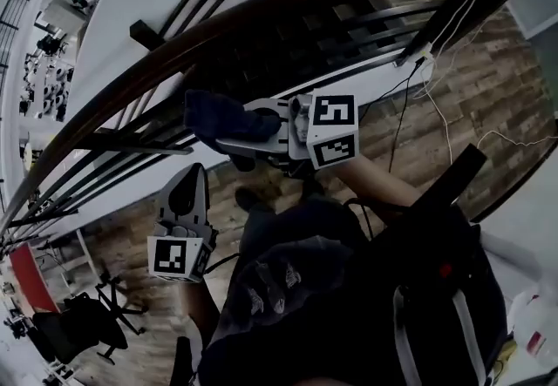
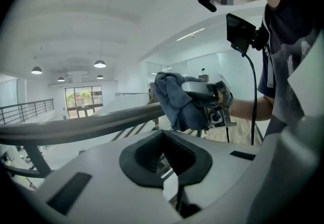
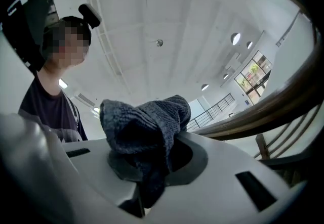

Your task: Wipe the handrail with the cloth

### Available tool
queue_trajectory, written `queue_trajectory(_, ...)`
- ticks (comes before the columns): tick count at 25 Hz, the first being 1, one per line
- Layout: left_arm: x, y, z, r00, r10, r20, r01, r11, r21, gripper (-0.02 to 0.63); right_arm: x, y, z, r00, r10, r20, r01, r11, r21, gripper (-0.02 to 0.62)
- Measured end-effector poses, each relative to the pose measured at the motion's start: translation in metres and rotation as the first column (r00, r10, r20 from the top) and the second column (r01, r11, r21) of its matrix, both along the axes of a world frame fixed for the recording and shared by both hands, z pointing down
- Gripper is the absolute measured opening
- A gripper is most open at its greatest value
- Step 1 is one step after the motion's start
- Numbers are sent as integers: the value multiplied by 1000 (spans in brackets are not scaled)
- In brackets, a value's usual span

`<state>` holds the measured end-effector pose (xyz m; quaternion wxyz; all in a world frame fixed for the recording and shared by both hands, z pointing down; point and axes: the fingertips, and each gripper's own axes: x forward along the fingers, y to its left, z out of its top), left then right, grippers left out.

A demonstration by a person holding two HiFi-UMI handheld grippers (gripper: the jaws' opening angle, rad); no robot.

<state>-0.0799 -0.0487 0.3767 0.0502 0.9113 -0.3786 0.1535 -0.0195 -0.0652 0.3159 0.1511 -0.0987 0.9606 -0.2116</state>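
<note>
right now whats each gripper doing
left gripper: shut, empty
right gripper: shut on the cloth

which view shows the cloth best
The right gripper view: the cloth fills its centre, bunched and pinched between the jaws of the right gripper. The left gripper view shows it from outside, draped off that gripper by the handrail. The head view shows only a dark lump near the rail.

Bunched cloth [image 2: 174,100] near dark handrail [image 2: 96,126]
</note>
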Motion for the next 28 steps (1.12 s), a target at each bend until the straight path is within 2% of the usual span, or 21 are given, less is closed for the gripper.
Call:
queue_trajectory(4,0,14,-7,1000,9,2,-9,1000,0,8,11,16,-1,998,-11,62,13,999,-35,38)
queue_trajectory(7,-3,20,-22,996,-7,-84,8,1000,14,8,6,30,-2,999,-15,41,16,1000,-26,38)
queue_trajectory(8,-8,23,-25,996,-11,-91,14,1000,26,8,2,35,-3,999,-17,34,18,1000,-21,38)
queue_trajectory(13,-48,50,-35,999,-28,-16,30,989,147,8,-36,60,-9,999,-35,20,35,999,-26,38)
queue_trajectory(16,-79,66,-53,999,-46,8,42,963,268,8,-72,74,-16,997,-62,33,64,997,-39,38)
queue_trajectory(18,-108,77,-68,996,-76,41,56,933,356,8,-104,88,-21,996,-85,33,86,995,-41,38)
queue_trajectory(20,-138,86,-81,994,-99,56,67,909,412,8,-136,100,-23,994,-102,27,104,993,-50,38)
queue_trajectory(21,-150,90,-86,995,-97,32,75,908,413,8,-151,106,-22,994,-109,24,110,992,-57,38)
queue_trajectory(23,-171,92,-88,993,-67,-95,97,928,360,8,-176,112,-17,993,-114,14,115,991,-74,38)
queue_trajectory(24,-181,91,-85,982,-51,-183,108,943,315,8,-186,114,-13,994,-111,8,111,990,-84,38)
queue_trajectory(26,-203,91,-68,942,-48,-332,121,971,205,8,-204,115,-5,995,-101,-5,100,989,-109,38)
queue_trajectory(28,-222,93,-42,906,-78,-415,123,989,82,8,-218,116,2,996,-93,-18,89,987,-134,38)
